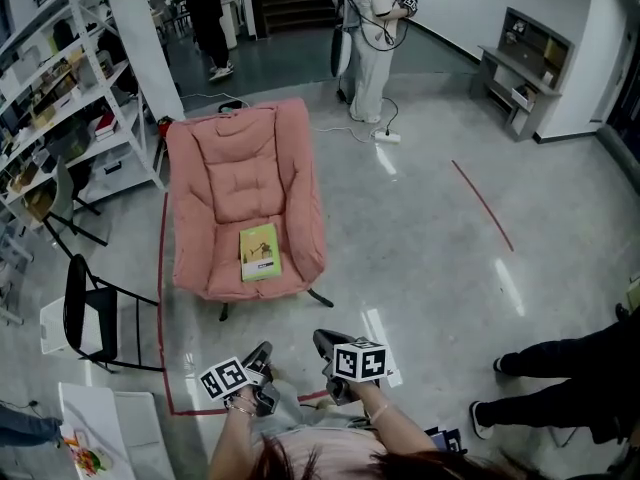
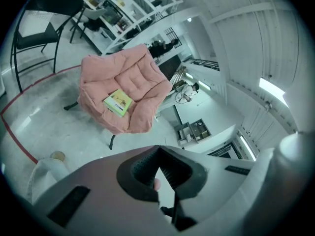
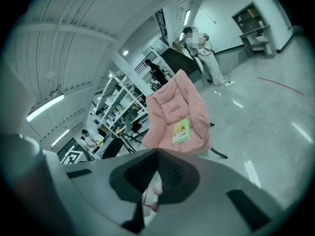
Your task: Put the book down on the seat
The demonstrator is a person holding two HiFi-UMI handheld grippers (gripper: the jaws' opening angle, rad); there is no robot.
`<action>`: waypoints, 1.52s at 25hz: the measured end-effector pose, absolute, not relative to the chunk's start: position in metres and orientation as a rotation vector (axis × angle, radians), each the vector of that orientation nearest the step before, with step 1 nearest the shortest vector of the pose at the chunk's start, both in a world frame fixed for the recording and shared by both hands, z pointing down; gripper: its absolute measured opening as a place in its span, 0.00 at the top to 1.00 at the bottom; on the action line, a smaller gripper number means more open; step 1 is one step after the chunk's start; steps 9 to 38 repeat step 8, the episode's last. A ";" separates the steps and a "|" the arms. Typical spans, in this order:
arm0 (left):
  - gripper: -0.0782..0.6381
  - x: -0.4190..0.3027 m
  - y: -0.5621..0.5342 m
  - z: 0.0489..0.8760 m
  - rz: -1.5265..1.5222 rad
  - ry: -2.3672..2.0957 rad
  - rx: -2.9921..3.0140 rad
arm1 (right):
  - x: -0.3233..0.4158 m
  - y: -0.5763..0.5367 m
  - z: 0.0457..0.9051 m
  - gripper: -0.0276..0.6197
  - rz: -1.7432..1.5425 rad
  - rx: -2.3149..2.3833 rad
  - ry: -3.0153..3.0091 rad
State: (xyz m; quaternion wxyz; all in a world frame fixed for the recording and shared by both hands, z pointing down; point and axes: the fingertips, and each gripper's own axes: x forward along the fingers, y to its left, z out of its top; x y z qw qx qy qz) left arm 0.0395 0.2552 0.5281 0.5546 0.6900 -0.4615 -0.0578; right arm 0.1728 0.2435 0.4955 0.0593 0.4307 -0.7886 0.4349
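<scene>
I see the book [image 1: 260, 252] flat on the pink chair [image 1: 240, 173] seat, frame centre, long axis up-down twd the backrest. L gripper [image 1: 262, 352] is straight below it at bottom centre, R gripper [image 1: 323, 339] offset right. Both are clenched and empty, well apart from it. Placing looks done.

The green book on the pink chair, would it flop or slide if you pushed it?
Probably not floppy: the book lies flat with straight edges, so it looks stiff. It looks thin, so it is likely light. The chair looks soft and puffy, so a push may snag the book rather than slide it.
</scene>
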 end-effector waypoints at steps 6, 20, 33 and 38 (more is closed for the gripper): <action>0.90 0.031 0.223 0.536 -0.118 -0.994 1.587 | 0.156 0.209 0.498 0.93 1.326 1.335 -2.354; 0.90 0.028 0.210 0.536 -0.105 -0.978 1.586 | 0.150 0.195 0.498 0.93 1.313 1.354 -2.345; 0.90 0.028 0.210 0.536 -0.105 -0.978 1.586 | 0.150 0.195 0.498 0.93 1.313 1.354 -2.345; 0.90 0.028 0.210 0.536 -0.105 -0.978 1.586 | 0.150 0.195 0.498 0.93 1.313 1.354 -2.345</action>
